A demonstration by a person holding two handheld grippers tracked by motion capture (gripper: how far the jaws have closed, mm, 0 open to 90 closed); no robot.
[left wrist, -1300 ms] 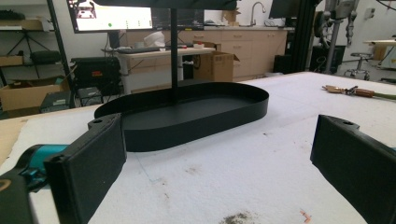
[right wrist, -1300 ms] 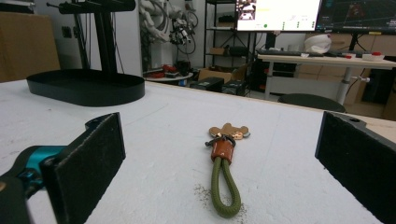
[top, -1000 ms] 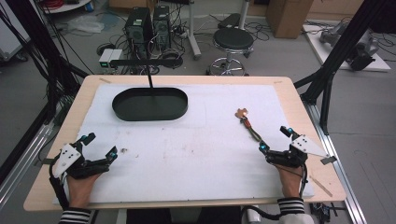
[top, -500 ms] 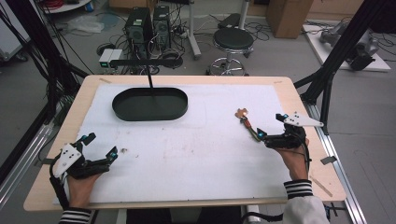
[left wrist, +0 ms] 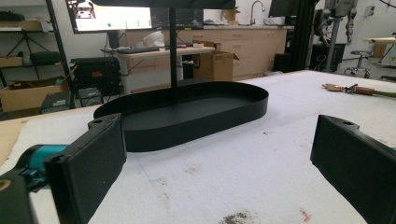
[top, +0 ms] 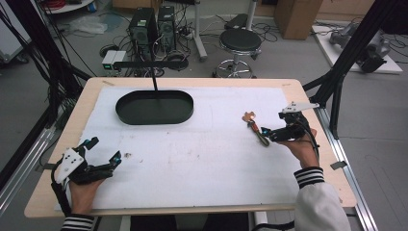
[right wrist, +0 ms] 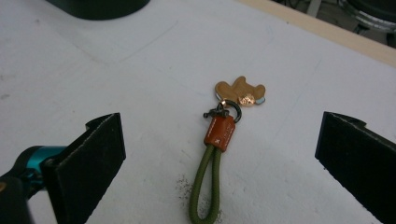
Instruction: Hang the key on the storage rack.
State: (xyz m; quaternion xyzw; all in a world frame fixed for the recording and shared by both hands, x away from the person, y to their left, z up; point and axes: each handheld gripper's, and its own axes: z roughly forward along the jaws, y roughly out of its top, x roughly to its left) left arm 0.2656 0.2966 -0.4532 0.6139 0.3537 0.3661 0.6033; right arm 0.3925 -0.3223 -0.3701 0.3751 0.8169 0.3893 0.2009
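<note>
So the white-covered table (top: 202, 159) has a black oval tray (top: 154, 107) sitting toward the far left, and the keychain (top: 256, 129) lies well apart from it over on the right side, which puts it way nearer the right gripper (top: 267, 134) than the left gripper (top: 103, 155), parked wide open and empty at the near left corner. In the right gripper view the keychain (right wrist: 219, 154) runs lengthwise straight ahead between wide-open, empty jaws, green cord loop (right wrist: 207, 191) nearest, tan charm (right wrist: 239, 91) at the far end.
</note>
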